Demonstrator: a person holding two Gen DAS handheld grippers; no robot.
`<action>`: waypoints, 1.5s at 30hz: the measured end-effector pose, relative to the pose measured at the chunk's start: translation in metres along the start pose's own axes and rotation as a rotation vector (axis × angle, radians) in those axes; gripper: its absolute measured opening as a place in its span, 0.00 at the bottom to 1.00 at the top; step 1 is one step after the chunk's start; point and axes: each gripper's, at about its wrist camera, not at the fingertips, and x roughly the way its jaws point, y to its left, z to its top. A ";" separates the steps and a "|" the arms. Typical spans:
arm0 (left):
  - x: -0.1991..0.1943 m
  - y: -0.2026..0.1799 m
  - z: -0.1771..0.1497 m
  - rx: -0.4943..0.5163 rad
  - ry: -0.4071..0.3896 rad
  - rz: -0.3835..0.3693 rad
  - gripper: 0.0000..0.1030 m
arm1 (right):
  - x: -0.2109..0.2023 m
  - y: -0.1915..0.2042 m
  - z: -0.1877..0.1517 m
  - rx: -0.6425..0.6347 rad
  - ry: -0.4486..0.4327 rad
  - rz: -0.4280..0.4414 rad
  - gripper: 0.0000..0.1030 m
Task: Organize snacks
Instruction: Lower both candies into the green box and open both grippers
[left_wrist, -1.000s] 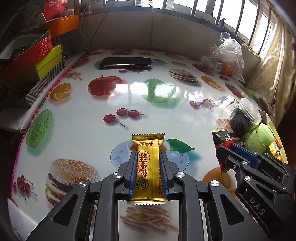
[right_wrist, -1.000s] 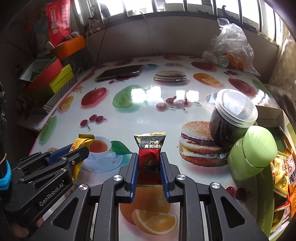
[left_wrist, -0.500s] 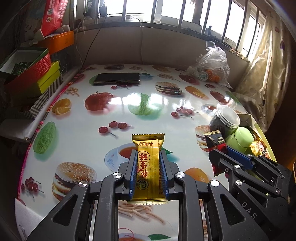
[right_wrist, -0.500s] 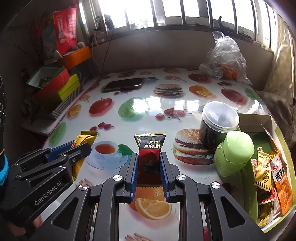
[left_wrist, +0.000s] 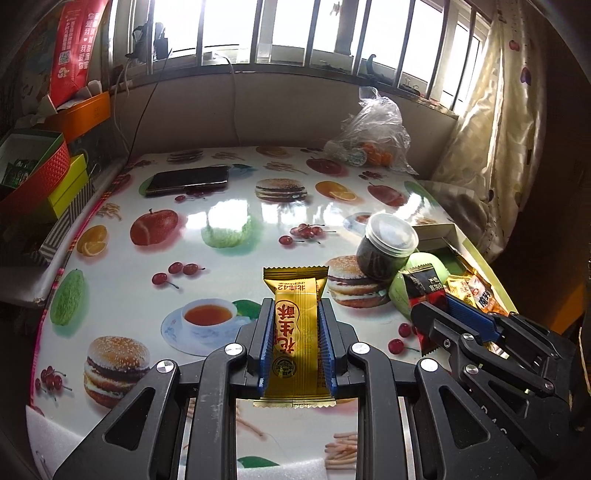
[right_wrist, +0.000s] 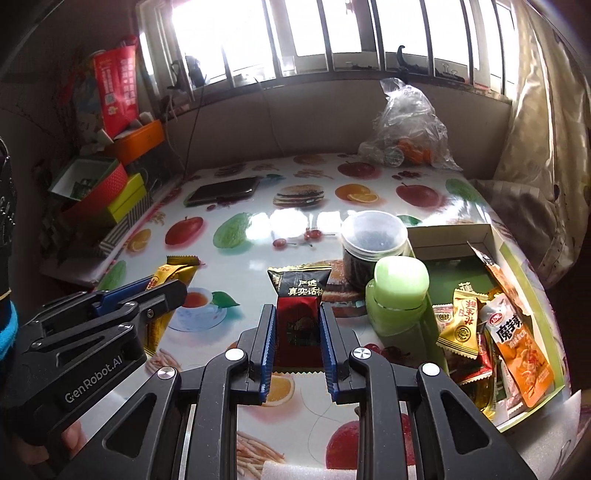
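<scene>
A: What is shown in the left wrist view?

B: The left gripper (left_wrist: 295, 343) is seen with its jaws clamped on a gold snack bar (left_wrist: 295, 332), which is held lengthwise between the blue pads above the counter (left_wrist: 229, 221). To its right, the right gripper (left_wrist: 439, 317) is seen, and a black and red snack packet (left_wrist: 424, 286) is held in it. Behind that packet a green bottle (left_wrist: 400, 291) and a clear-lidded jar (left_wrist: 388, 251) are found, touching each other, and an open box (left_wrist: 476, 254) with more wrapped snacks is placed just beside them at the counter's right edge.

A: And what lies farther back?

B: A dark phone (left_wrist: 186, 179) is laid flat near the far left, and a clear plastic bag (left_wrist: 373, 136) is set at the far right, by the wall.

A: What is shown in the right wrist view?

B: The right gripper (right_wrist: 297, 339) is seen with its jaws closed narrowly on the black and red snack packet (right_wrist: 298, 306), which is held upright. The green bottle (right_wrist: 399, 299) is stood just to its right, with the jar (right_wrist: 373, 243) touching it from behind. The open box (right_wrist: 454, 236) is seen beyond the bottle, and several orange and gold packets are piled in its near end. At the left, the left gripper (right_wrist: 162, 295) is seen from the side with the gold snack bar (right_wrist: 168, 280) gripped in it.
</scene>
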 end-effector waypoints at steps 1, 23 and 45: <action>0.000 -0.004 0.001 0.005 -0.001 -0.008 0.23 | -0.004 -0.004 0.000 0.010 -0.005 -0.005 0.21; 0.011 -0.099 0.027 0.145 0.013 -0.180 0.23 | -0.055 -0.090 -0.010 0.141 -0.066 -0.161 0.21; 0.072 -0.163 0.038 0.192 0.114 -0.261 0.23 | -0.051 -0.168 -0.037 0.261 -0.026 -0.257 0.21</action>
